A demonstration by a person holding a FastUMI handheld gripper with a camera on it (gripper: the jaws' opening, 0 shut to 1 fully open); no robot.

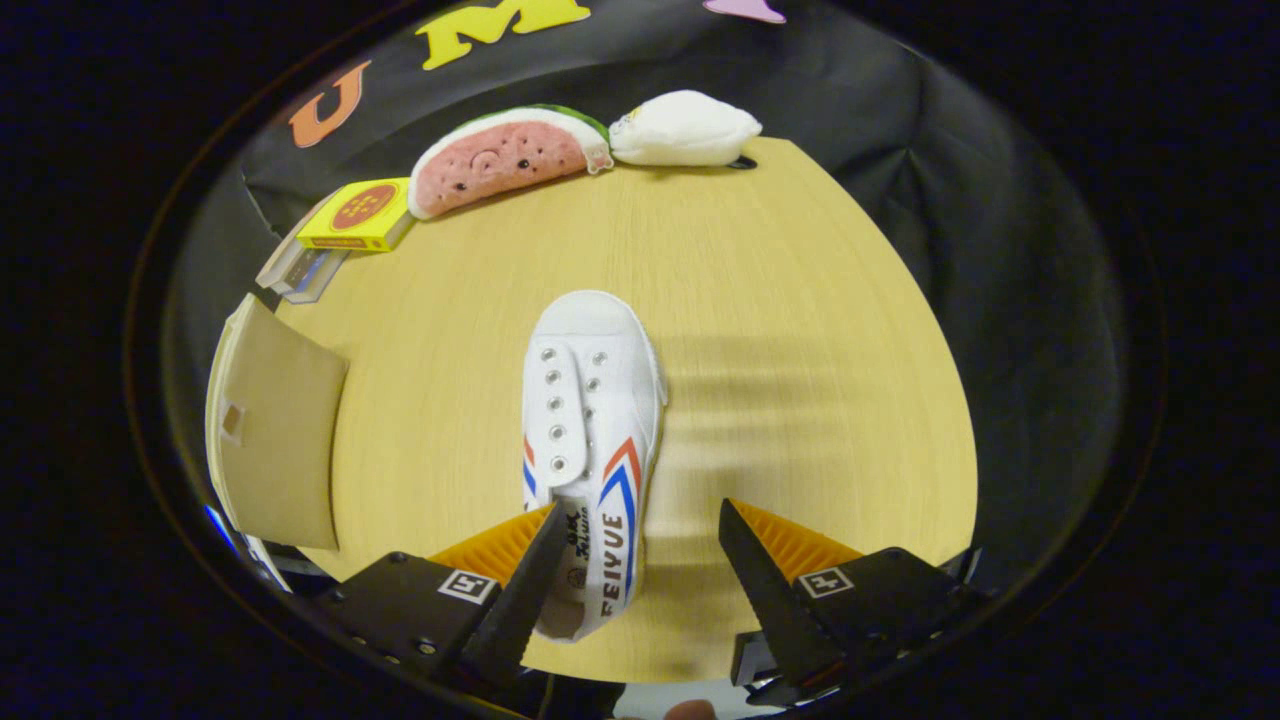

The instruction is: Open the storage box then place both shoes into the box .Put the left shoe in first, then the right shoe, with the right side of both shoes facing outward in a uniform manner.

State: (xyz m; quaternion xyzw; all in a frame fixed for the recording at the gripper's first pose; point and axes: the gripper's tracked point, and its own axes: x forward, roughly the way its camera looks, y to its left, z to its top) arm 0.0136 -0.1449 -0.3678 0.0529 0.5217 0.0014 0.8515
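Note:
A white canvas shoe (592, 440) with red and blue stripes lies on the round wooden table (800, 330), toe pointing away from me. Its heel end reaches between my fingers, close to the left finger (520, 590) and apart from the right one. My gripper (640, 525) stands open above the heel, with a wide gap between the shoe and the right finger (765, 585). To the left of the shoe, at the table's edge, stands the storage box (275, 440) with its tan flap lying open toward the table.
At the far edge lie a watermelon-slice plush (505, 158) and a white plush (685, 128). A yellow box (360, 215) rests on a clear case (300, 270) at the far left. Bare tabletop extends to the right of the shoe.

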